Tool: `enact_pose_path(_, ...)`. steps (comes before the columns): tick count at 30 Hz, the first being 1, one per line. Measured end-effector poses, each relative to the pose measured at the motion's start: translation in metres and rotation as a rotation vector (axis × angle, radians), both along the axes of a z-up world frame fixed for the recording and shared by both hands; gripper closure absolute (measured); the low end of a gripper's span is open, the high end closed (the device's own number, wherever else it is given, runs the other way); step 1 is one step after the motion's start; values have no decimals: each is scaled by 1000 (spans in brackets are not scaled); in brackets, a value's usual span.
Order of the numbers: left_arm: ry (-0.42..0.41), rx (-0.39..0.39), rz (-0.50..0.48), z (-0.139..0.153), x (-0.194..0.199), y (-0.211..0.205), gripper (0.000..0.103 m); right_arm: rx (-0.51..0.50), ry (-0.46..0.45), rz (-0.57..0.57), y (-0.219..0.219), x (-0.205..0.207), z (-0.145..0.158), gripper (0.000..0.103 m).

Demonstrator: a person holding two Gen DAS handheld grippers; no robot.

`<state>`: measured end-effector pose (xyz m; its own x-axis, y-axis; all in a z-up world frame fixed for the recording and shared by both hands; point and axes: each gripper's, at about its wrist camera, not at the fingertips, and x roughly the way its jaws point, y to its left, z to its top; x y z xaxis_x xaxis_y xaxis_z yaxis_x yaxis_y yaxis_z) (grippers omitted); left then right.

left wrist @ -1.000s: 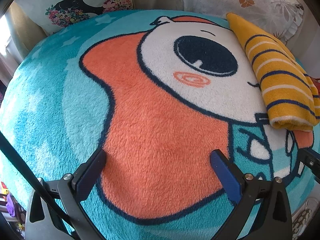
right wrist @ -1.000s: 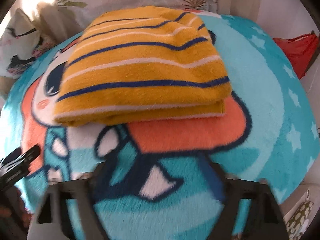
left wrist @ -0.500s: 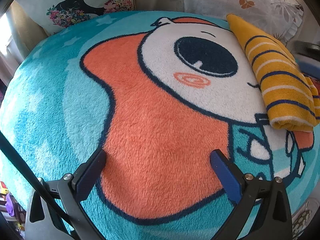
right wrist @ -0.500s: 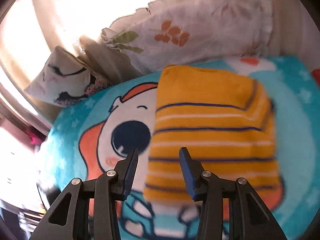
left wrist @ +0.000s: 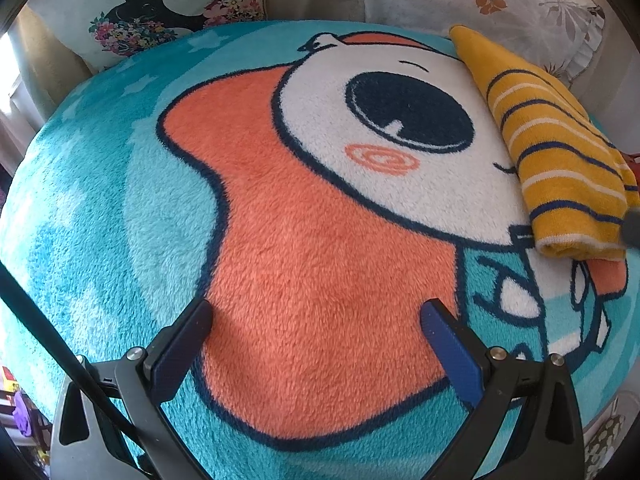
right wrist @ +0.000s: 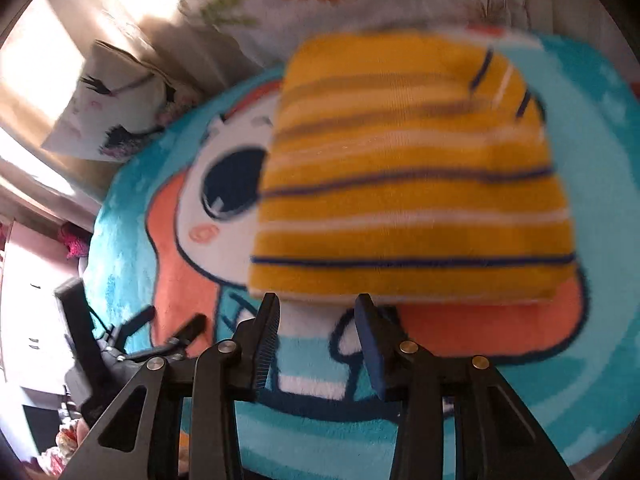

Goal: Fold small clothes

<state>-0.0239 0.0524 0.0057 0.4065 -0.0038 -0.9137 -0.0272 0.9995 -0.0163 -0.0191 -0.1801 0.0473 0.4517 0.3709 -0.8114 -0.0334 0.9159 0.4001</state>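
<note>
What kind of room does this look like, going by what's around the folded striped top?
Probably a bedroom or a sofa corner at home: a plush cartoon blanket covers a soft surface, printed pillows lean behind it, and the folded yellow striped top rests on it.

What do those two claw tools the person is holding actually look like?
Both are alike: the left gripper and right gripper each have two black angular arms with triangular cut-outs and silver bolts, ending in flat, dark blue pads. A black cable crosses beside the left one. No sleeves show.
</note>
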Motion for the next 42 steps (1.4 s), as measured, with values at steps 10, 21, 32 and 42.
enact_pose_path(10,-16,3,-11,0,-1,0,0,-146,94,-122,-12,6,-32,40)
enact_pose_path(21,15,-18,-40,5,6,4,1,-192,77,-199,-14,-31,-37,40)
enact_pose_path(32,-293,-83,4,121,-2,24,13,-238,-49,-212,-11,-33,-2,40)
enact_pose_path(42,-401,-103,271,193,-19,18,12,-245,-112,-111,-6,-11,28,39)
